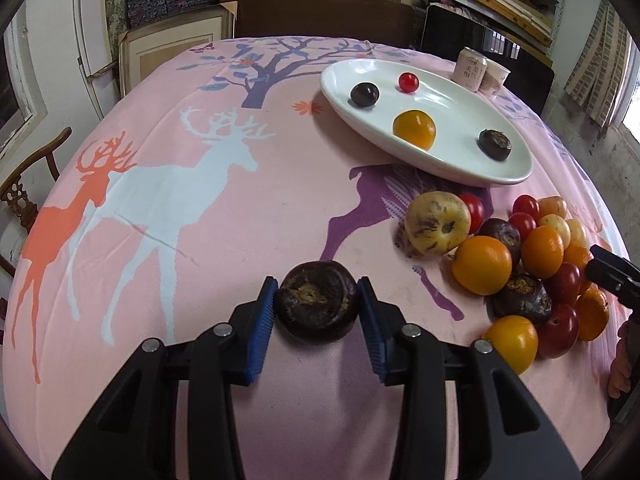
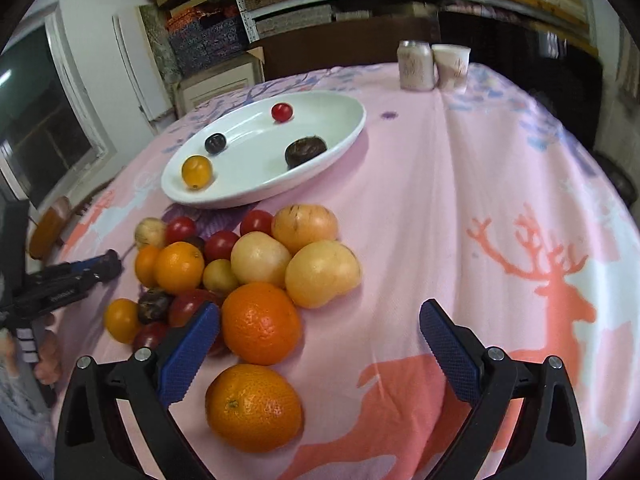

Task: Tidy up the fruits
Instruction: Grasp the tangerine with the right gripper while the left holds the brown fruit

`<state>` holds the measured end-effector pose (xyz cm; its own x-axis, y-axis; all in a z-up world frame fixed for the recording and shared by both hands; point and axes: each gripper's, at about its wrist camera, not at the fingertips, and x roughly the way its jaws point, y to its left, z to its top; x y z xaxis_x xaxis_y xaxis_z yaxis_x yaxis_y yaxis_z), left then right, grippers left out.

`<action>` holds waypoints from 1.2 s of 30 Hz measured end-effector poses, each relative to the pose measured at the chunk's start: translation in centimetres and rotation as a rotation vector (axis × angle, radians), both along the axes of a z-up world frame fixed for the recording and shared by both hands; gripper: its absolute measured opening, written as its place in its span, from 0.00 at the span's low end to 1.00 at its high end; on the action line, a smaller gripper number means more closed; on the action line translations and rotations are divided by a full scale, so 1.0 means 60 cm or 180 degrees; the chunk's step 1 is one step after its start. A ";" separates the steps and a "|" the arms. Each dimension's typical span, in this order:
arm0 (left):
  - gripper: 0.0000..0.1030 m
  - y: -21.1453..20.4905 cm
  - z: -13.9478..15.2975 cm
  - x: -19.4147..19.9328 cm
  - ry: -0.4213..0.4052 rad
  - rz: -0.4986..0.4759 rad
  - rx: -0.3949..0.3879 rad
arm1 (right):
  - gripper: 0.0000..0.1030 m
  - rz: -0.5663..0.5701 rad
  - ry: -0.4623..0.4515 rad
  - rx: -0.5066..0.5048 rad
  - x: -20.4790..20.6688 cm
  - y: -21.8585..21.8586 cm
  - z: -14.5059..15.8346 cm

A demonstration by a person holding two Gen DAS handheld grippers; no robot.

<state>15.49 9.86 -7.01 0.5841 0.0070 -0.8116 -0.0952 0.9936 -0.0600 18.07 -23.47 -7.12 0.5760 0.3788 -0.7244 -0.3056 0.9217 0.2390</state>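
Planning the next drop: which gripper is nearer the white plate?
Left, marginally; hard to judge. The left gripper, clamping a dark fruit, faces the white plate over bare cloth; the right gripper sits behind the fruit pile.

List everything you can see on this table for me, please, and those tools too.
White oval plate: one, far side of the table.
Fruits on the plate: four, a red cherry tomato, a yellow tomato, a dark round fruit, a dark brown water chestnut.
Fruit pile: many oranges, red tomatoes, pale yellow fruits and dark chestnuts, on the cloth in front of the plate.
Drink can: one, pale pink, far edge.
Paper cup: one, white, beside the can.
Tablecloth: pink, deer print.
Left hand-held gripper: black with blue pads, closed on a dark water chestnut.
Right hand-held gripper: open, by the pile.
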 end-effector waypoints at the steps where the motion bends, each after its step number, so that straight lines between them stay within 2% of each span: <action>1: 0.39 0.000 0.000 0.000 -0.0002 0.0001 -0.0003 | 0.97 -0.0102 -0.0052 -0.0014 -0.003 -0.007 0.003; 3: 0.39 0.000 0.000 -0.001 -0.0005 0.0002 -0.0021 | 0.97 -0.0434 -0.0155 -0.0074 -0.008 -0.032 0.009; 5: 0.39 0.000 0.000 -0.001 -0.0008 -0.0005 -0.0025 | 0.96 -0.0703 -0.0135 0.0005 -0.007 -0.060 0.010; 7: 0.39 -0.001 0.000 -0.001 -0.0009 -0.0014 -0.0027 | 0.93 -0.0645 -0.0133 0.0228 -0.010 -0.073 0.011; 10: 0.39 0.001 -0.001 -0.001 -0.0009 -0.0015 -0.0044 | 0.87 -0.0469 -0.0214 0.0042 -0.017 -0.049 0.015; 12: 0.39 0.001 -0.001 -0.001 -0.0008 -0.0016 -0.0042 | 0.77 -0.0341 -0.0154 -0.0085 -0.010 -0.031 0.012; 13: 0.39 0.000 -0.001 -0.001 -0.0007 -0.0016 -0.0029 | 0.74 -0.0321 -0.0091 -0.0098 -0.005 -0.028 0.008; 15: 0.39 -0.002 -0.001 -0.001 -0.0004 -0.0019 -0.0008 | 0.61 -0.0322 0.0009 -0.0054 0.006 -0.033 0.002; 17: 0.39 -0.003 -0.001 -0.001 -0.0003 -0.0021 0.0007 | 0.60 -0.0309 0.0030 -0.0072 0.010 -0.031 -0.001; 21: 0.40 -0.005 -0.002 0.000 0.0000 -0.0030 0.0023 | 0.60 -0.0181 -0.0025 -0.0379 0.020 0.000 -0.005; 23: 0.41 -0.006 -0.003 0.000 0.0003 -0.0043 0.0036 | 0.60 -0.0145 -0.0036 -0.0424 0.023 0.006 -0.006; 25: 0.42 -0.009 -0.003 0.000 0.0006 -0.0058 0.0057 | 0.56 -0.0089 -0.0037 -0.0410 0.024 0.008 -0.007; 27: 0.43 -0.010 -0.004 0.000 0.0007 -0.0071 0.0073 | 0.44 -0.0012 -0.0045 -0.0338 0.024 0.011 -0.006; 33: 0.42 -0.007 -0.003 -0.001 0.0002 -0.0088 0.0021 | 0.44 -0.0014 -0.0012 -0.0174 0.027 0.001 -0.007; 34: 0.38 -0.007 -0.002 -0.001 -0.0002 -0.0095 0.0018 | 0.44 -0.0024 -0.0002 -0.0137 0.028 -0.002 -0.007; 36: 0.38 -0.007 -0.002 -0.002 -0.0008 -0.0120 -0.0009 | 0.44 -0.0076 0.0010 -0.0073 0.030 -0.011 -0.007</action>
